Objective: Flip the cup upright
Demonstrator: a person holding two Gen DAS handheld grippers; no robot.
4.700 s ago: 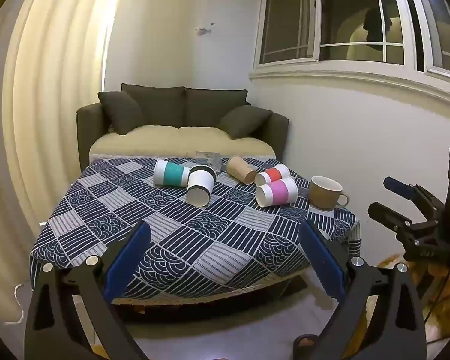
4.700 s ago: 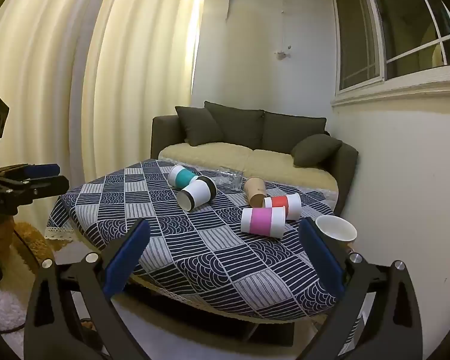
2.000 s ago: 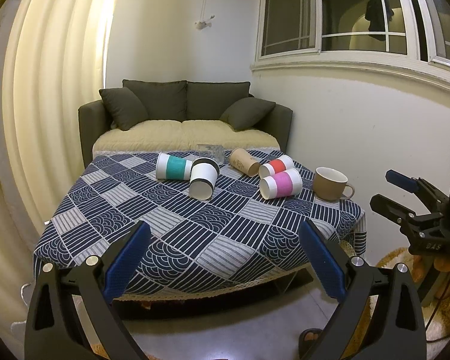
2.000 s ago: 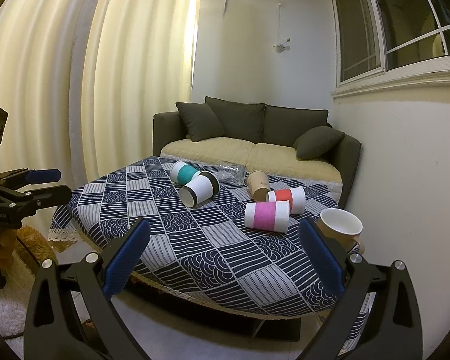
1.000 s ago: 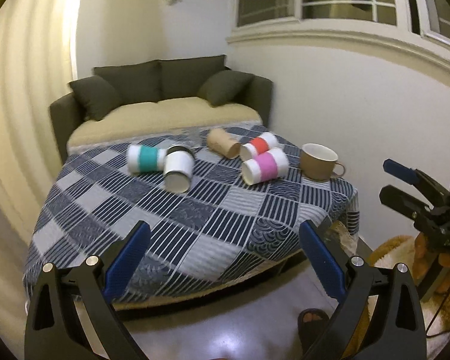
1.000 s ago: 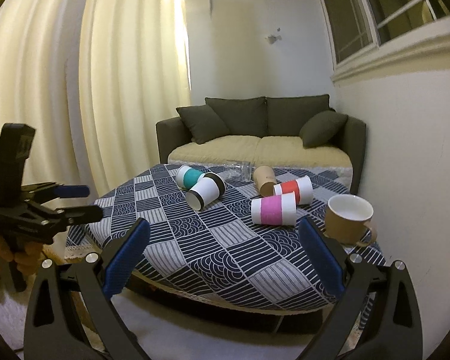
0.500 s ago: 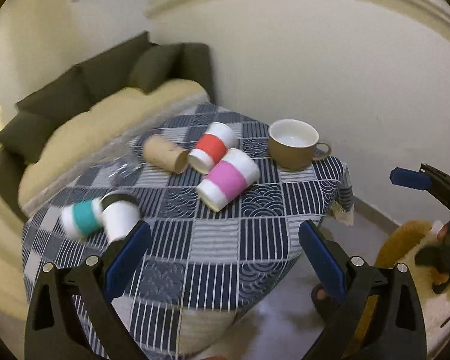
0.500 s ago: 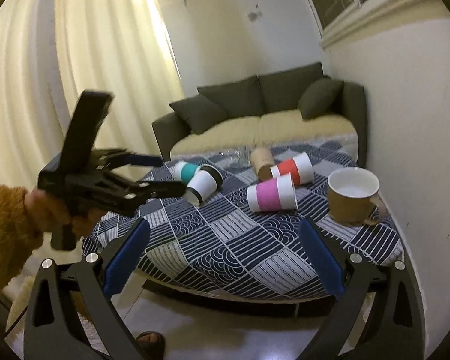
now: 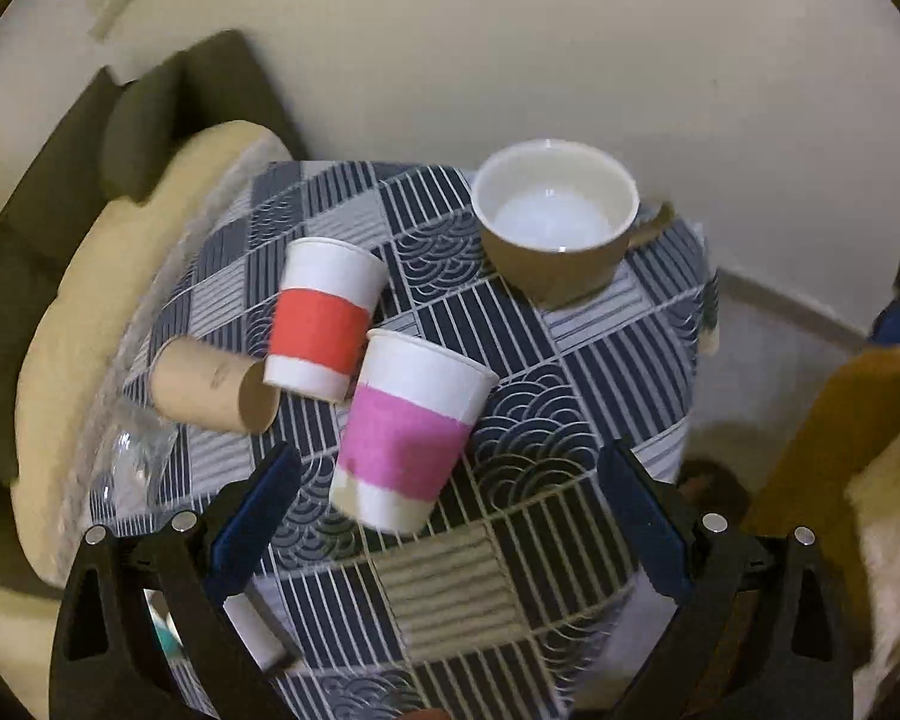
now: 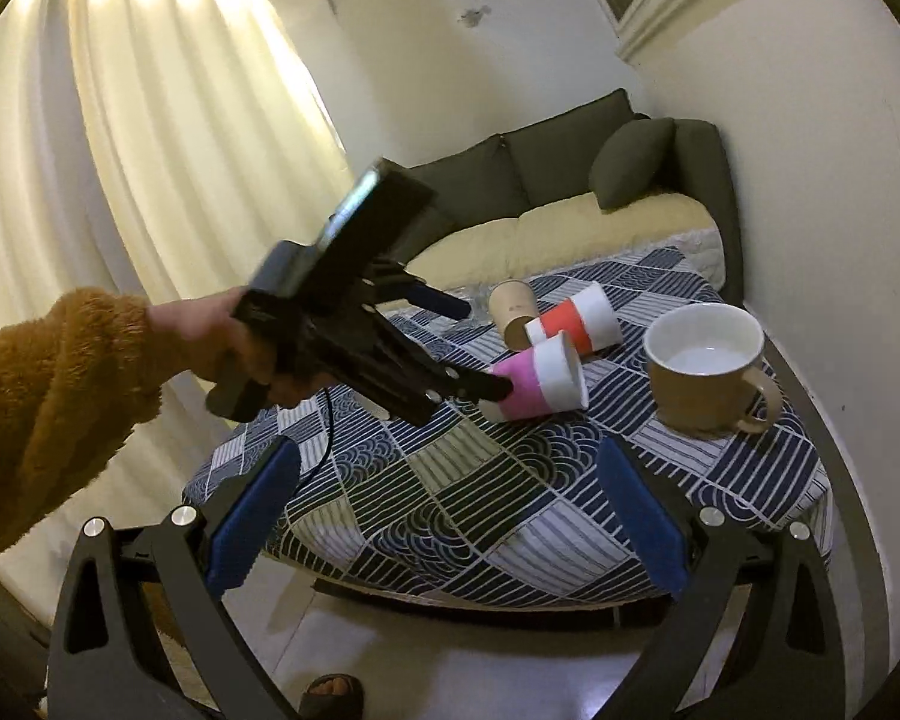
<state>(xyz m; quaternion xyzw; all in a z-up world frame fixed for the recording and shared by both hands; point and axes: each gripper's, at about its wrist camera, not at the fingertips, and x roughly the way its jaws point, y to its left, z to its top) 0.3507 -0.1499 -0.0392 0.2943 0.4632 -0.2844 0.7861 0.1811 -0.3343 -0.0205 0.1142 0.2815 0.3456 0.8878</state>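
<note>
**Paper cups, tipped, on patterned tablecloth**

Paper cups lying on their sides, three: one pink-banded cup point(image 9: 413, 431), one red-banded cup point(image 9: 323, 318), one plain brown cup point(image 9: 213, 385), clustered together on the table point(image 9: 576, 438). Brown mug point(image 9: 555, 221), one, upright beside them. Left gripper point(image 9: 447, 531): fingers spread wide, empty, just short of the pink-banded cup. Right gripper point(image 10: 444, 522): fingers wide apart, empty, short of the table. Sofa point(image 10: 576, 180), one, behind.

The white paper cup with a pink sleeve point(image 9: 411, 429) lies on its side on the navy-and-white patterned tablecloth point(image 9: 570, 438), open mouth towards the table's wall-side edge. Just beside it lies a red-sleeved white paper cup point(image 9: 324, 318), also tipped over.
</note>
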